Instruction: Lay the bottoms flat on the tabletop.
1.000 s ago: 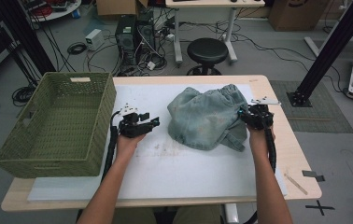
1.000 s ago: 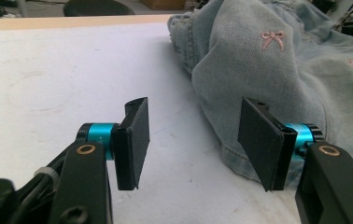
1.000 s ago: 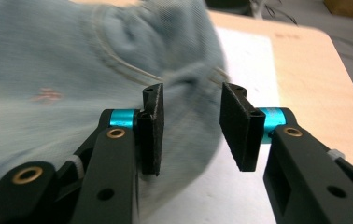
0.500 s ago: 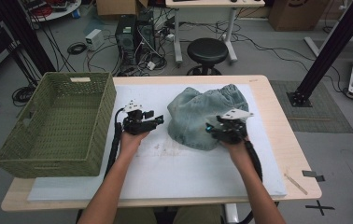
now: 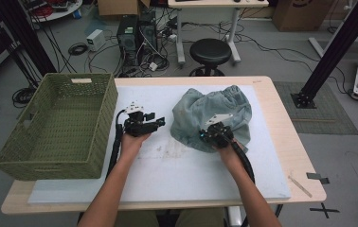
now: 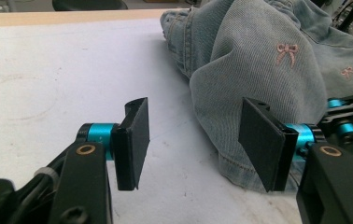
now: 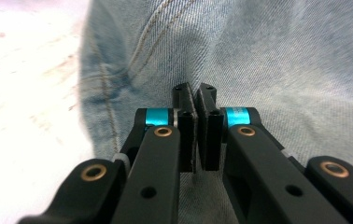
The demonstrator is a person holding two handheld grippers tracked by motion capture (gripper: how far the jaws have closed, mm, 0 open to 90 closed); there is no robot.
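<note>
The right gripper (image 7: 197, 100) had its jaws drawn almost together, a thin slit between the pads, with their tips pressed against the denim garment (image 7: 258, 51). Whether any fold of cloth lay pinched in that slit could not be determined. In the high view this gripper (image 5: 213, 134) sat on the near edge of the garment (image 5: 215, 106), its grey plate uppermost. The right hand (image 5: 225, 147) gripped it from behind, and the forearm ran straight back toward the near edge of the table, angled slightly outward.

The left gripper (image 6: 193, 135) had its jaws spread wide with nothing between them. Its right-hand pad (image 6: 261, 140) stood just in front of the garment's hem (image 6: 240, 163); contact could not be confirmed. Its other pad stood over bare mat, apart from the garment. In the high view the left gripper (image 5: 156, 124) pointed sideways toward the garment, close to its left edge. The left hand (image 5: 132, 139) held it from below, wrist bent, with the forearm extending back and down to the table's near edge.

The garment lay crumpled in a heap on the white mat (image 5: 167, 165), on the right half of the table (image 5: 281, 123), small pink bows (image 6: 286, 50) embroidered on it. A green woven basket (image 5: 49, 127) stood to the left of the garment, beyond the left gripper, well apart from the cloth.
</note>
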